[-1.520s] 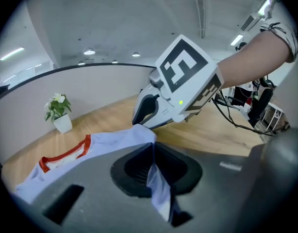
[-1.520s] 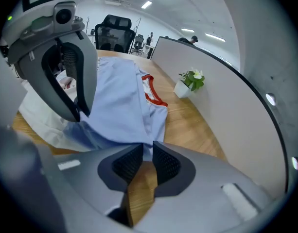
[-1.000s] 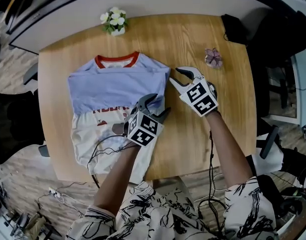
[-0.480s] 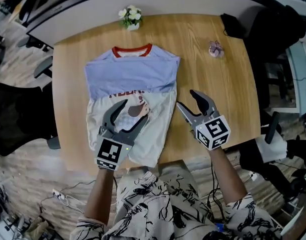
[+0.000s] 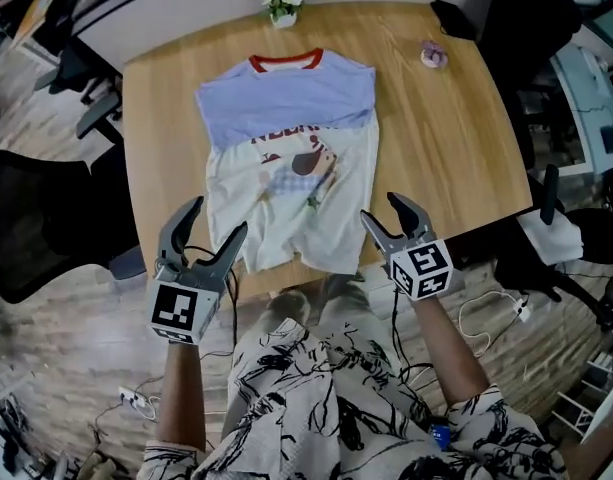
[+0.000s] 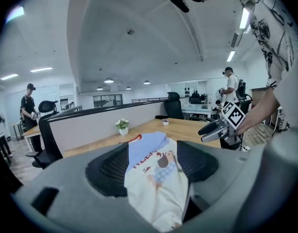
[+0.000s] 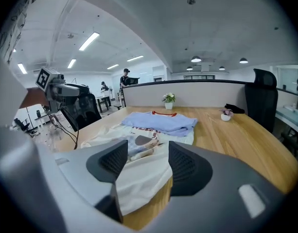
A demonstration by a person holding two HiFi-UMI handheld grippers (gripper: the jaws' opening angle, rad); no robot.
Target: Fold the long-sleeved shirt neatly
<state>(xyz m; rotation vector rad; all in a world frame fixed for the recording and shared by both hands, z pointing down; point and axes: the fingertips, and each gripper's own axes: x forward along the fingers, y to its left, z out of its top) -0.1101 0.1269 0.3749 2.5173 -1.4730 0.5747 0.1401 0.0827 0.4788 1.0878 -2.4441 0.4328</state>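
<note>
Past the shirt (image 5: 296,188) hem, left gripper (image 5: 218,216) and right gripper (image 5: 379,208) have withdrawn, jaws apart, empty, the right's just opened; bottom fold probably next.

A light wooden worktop (image 5: 436,148) carries a small white pot of white flowers (image 5: 282,1) at its far edge. A little pinkish flower ornament (image 5: 433,54) sits near the far right corner, with a black bundle (image 5: 456,18) just beyond it. A black office chair (image 5: 36,218) stands at the left.

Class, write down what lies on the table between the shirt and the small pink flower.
Nothing: bare wooden table separates the shirt from the pink flower, shown in the head view and right gripper view.
</note>
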